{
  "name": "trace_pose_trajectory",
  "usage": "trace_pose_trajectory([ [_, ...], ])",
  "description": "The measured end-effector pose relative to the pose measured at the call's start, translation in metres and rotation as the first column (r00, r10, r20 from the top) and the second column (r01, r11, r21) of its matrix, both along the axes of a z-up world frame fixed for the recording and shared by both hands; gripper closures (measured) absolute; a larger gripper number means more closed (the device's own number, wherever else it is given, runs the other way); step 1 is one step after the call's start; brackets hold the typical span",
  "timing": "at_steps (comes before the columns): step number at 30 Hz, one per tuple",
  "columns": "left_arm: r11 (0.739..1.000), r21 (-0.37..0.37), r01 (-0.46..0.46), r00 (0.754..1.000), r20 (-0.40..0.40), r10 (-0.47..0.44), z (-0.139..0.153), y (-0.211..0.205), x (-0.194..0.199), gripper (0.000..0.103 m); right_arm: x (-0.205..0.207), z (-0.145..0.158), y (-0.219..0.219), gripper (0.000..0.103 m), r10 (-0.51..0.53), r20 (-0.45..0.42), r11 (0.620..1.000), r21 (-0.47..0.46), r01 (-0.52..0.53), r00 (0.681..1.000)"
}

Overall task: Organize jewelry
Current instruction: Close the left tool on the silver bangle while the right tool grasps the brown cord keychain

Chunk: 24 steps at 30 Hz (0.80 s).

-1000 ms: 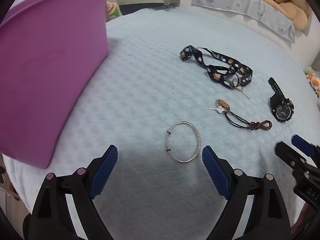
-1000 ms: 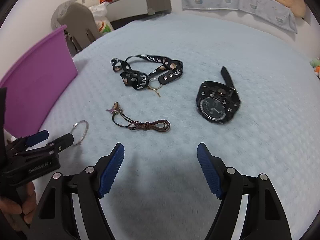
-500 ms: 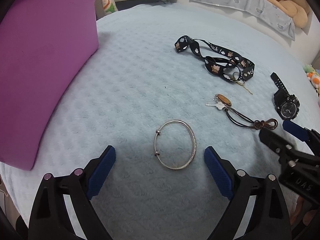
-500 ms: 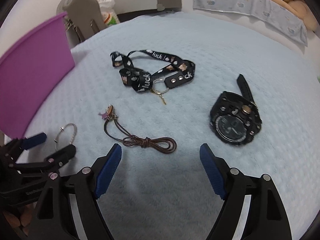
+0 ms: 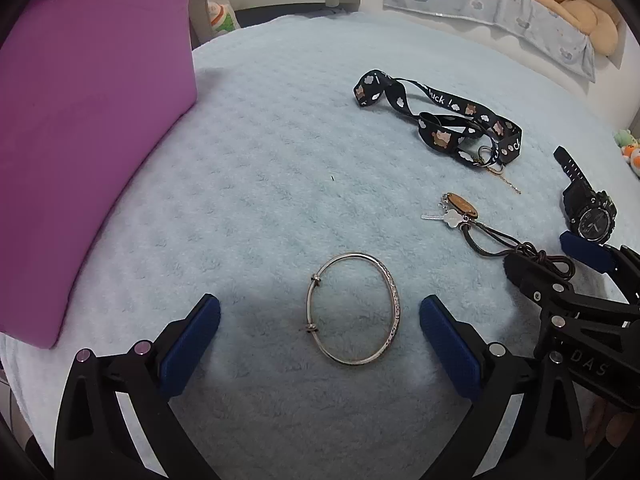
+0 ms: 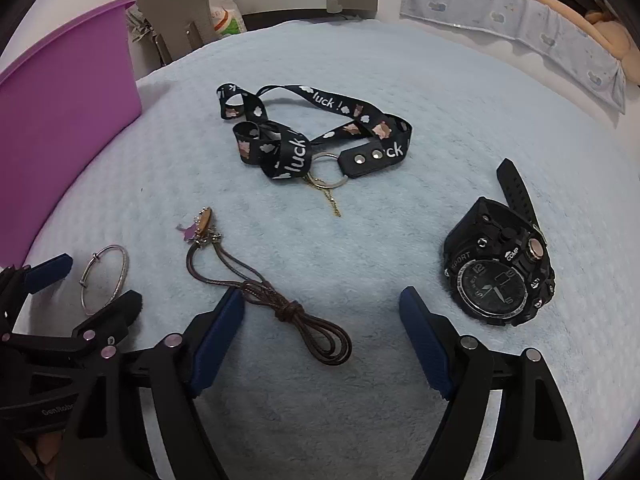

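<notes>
A silver bangle [image 5: 354, 310] lies flat on the pale blue blanket [image 5: 280, 184], between the fingers of my open left gripper [image 5: 320, 330], which hovers just over it. The bangle also shows in the right wrist view [image 6: 105, 278]. My right gripper [image 6: 322, 326] is open and empty, with the brown cord necklace [image 6: 276, 300] and its pendant [image 6: 202, 222] lying between and ahead of its fingers. A black sport watch [image 6: 500, 268] lies to the right. A black printed lanyard [image 6: 316, 136] lies farther back.
A purple bin [image 5: 84, 128] stands at the left on the blanket, also in the right wrist view [image 6: 60, 140]. A grey chair back [image 6: 176, 12] and plush toys [image 5: 576, 12] are beyond the bed's far edge.
Both grippers have moved forward and lower toward the blanket. The bangle now lies between the left fingers, and the cord necklace lies between the right fingers. Nothing has been taken hold of.
</notes>
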State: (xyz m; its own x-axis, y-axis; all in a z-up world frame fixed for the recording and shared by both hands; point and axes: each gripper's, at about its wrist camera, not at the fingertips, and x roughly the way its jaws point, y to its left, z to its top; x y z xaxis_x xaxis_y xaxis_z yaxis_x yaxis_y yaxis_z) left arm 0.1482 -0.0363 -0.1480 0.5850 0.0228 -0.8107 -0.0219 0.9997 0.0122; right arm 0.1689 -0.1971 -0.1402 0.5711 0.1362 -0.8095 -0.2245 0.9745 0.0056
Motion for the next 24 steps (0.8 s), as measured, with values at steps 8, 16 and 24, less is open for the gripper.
trace_pose_trajectory([
  [8, 0.998, 0.019, 0.067, 0.997, 0.037, -0.067, 0.006, -0.010, -0.014, 0.046, -0.006, 0.005, 0.016, 0.063, 0.051, 0.013, 0.999, -0.017, -0.051, 0.999],
  [16, 0.995, -0.042, 0.091, 0.995, 0.036, -0.090, 0.014, -0.007, -0.017, 0.062, -0.012, 0.011, 0.016, 0.092, 0.049, -0.002, 0.996, 0.070, -0.049, 0.999],
  [24, 0.994, -0.060, 0.093, 0.995, 0.053, -0.090, 0.033, 0.002, -0.034, 0.062, -0.034, 0.021, -0.003, 0.092, -0.010, -0.020, 0.962, 0.272, 0.015, 1.000],
])
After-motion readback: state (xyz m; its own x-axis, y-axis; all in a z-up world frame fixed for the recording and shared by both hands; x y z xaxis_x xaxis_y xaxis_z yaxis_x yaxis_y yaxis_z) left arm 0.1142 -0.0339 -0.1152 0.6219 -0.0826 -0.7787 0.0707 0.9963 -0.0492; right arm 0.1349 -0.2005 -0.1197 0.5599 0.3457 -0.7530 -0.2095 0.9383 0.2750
